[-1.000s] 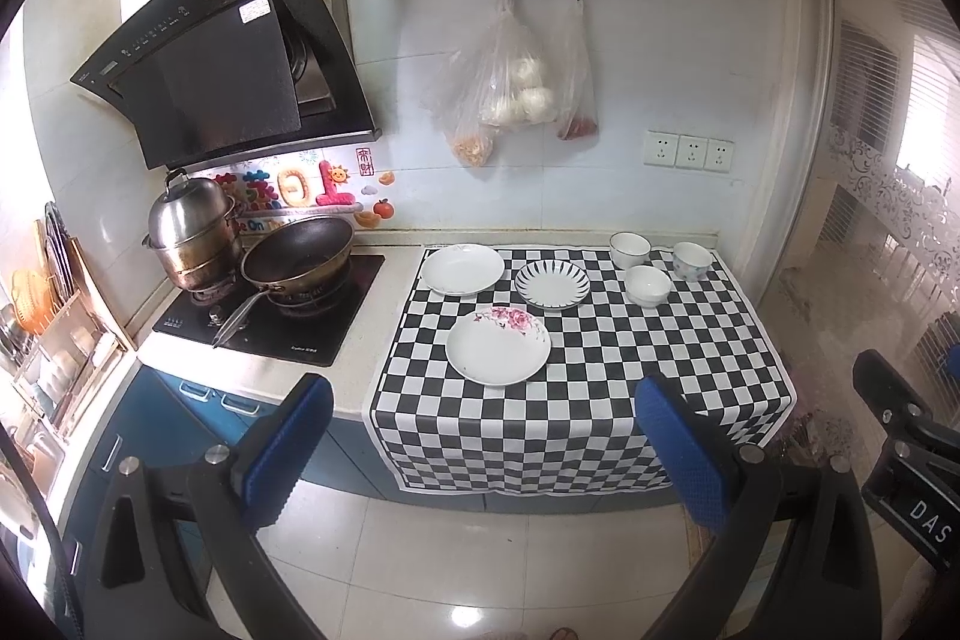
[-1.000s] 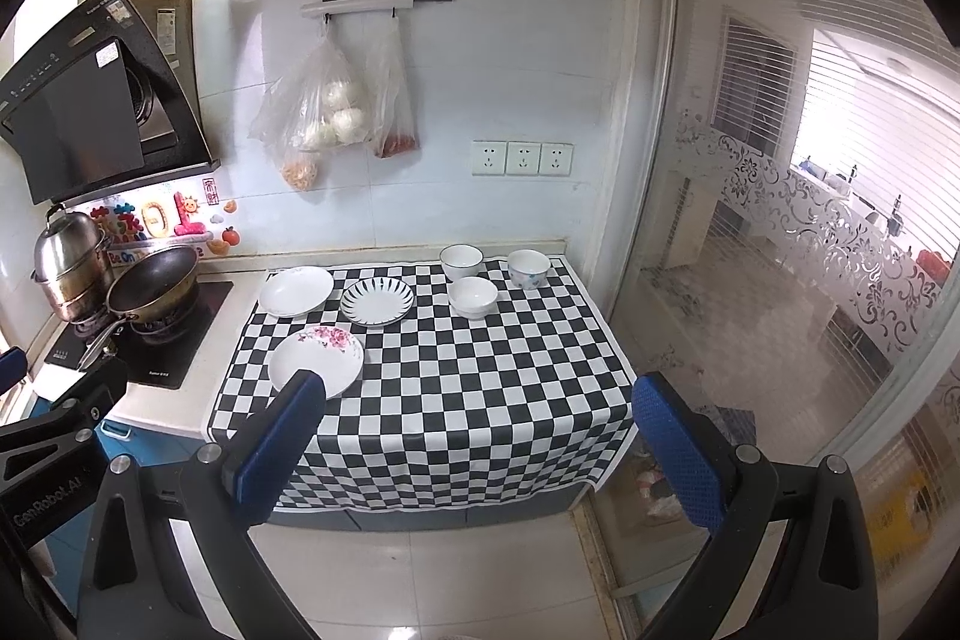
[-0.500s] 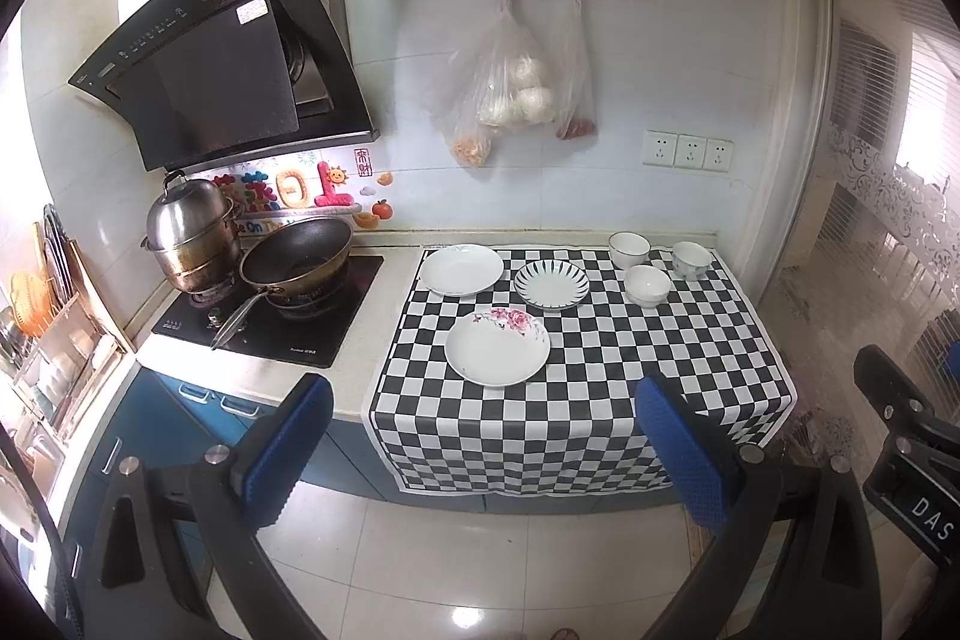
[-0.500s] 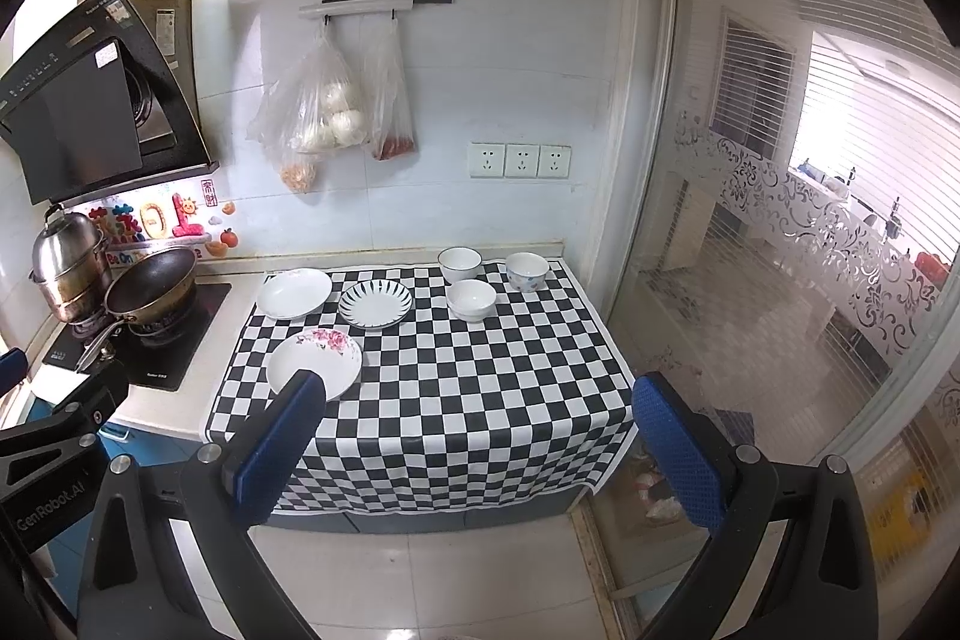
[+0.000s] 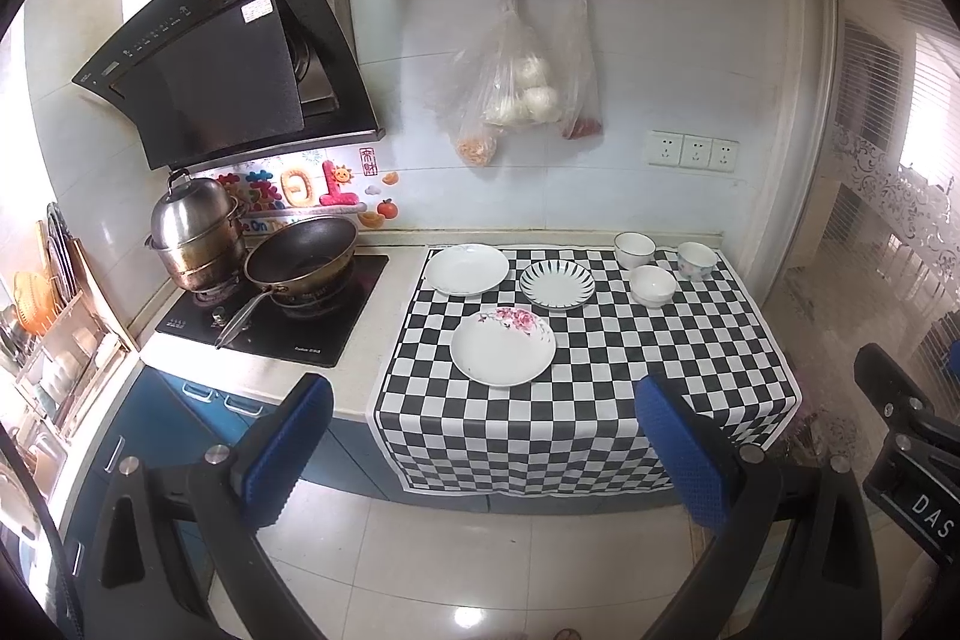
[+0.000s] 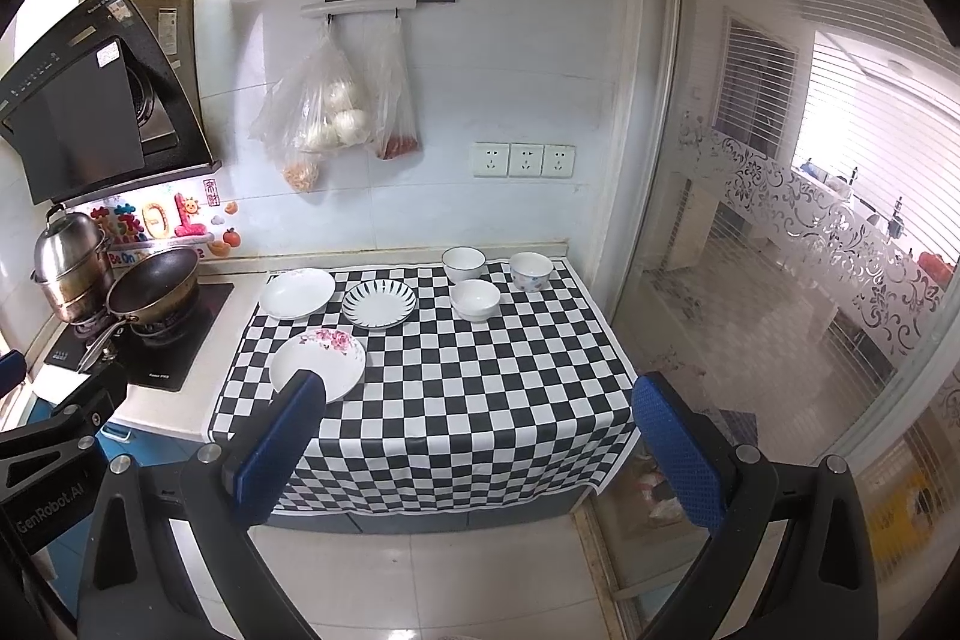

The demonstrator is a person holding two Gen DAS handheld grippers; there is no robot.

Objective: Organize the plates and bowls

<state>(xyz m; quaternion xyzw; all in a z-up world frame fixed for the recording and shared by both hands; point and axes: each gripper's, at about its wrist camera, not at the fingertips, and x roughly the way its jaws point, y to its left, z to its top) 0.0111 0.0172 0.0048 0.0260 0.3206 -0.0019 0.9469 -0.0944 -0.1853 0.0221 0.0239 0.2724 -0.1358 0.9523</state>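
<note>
Three plates lie on the checkered cloth [image 5: 630, 400]: a flower-print plate [image 5: 503, 345] in front, a plain white plate [image 5: 466, 269] at back left, a striped plate [image 5: 557, 284] beside it. Three bowls stand at back right: a dark-rimmed bowl [image 5: 633, 249], a plain white bowl [image 5: 652, 285], a patterned bowl [image 5: 696, 259]. The same plates [image 6: 318, 355] and bowls [image 6: 474, 299] show in the right wrist view. My left gripper [image 5: 483, 451] and right gripper [image 6: 480, 451] are both open and empty, held well back from the counter over the floor.
A wok [image 5: 300, 258] and a steel pot [image 5: 195, 232] sit on the stove at left under the range hood [image 5: 228, 58]. Plastic bags [image 5: 522, 88] hang on the wall. A dish rack [image 5: 54, 340] stands at far left. A glass partition [image 6: 810, 280] is at right.
Both grippers have eased very slightly toward the counter; nothing on the counter has moved.
</note>
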